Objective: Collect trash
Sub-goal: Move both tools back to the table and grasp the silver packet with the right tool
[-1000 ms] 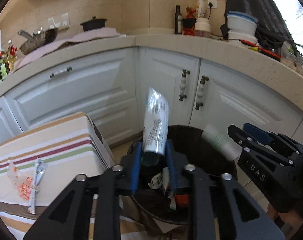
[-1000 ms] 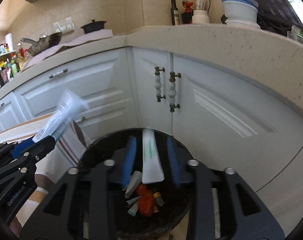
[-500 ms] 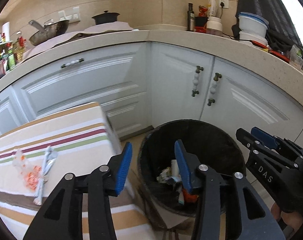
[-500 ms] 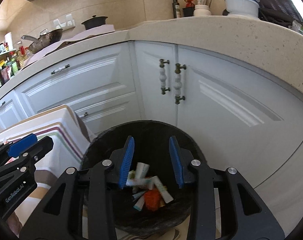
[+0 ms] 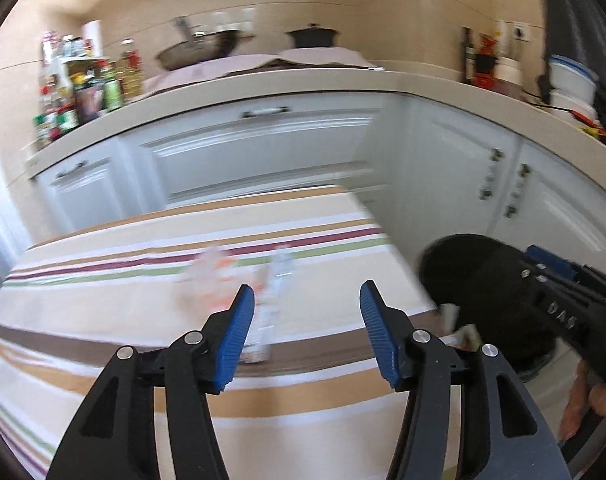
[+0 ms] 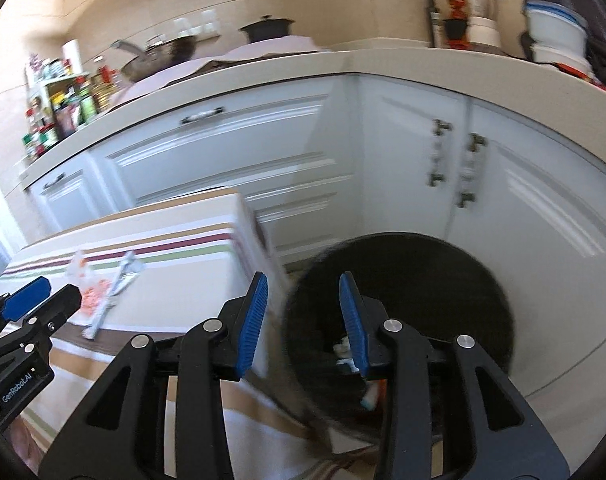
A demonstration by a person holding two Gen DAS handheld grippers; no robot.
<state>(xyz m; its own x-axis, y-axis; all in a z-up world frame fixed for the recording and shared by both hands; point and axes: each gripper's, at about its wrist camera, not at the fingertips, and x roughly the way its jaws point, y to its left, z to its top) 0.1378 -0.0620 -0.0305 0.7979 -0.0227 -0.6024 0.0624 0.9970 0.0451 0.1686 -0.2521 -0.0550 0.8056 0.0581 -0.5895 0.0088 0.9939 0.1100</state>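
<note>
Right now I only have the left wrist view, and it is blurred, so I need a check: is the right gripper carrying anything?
Observer: No. The right gripper is open, nothing between its pads, pointing at the black bin.
Operator: What remains on the striped cloth?
Observer: Two pieces side by side: an orange-printed wrapper and a long silvery wrapper.
Operator: Is the bin full?
Observer: No, only some trash at its bottom.

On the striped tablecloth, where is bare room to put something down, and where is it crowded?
The striped tablecloth is bare between the wrappers and its corner by the black bin, and also along its far edge toward the white cabinets. It is crowded where the orange-printed wrapper and the long clear wrapper lie side by side, just ahead of the left gripper.
</note>
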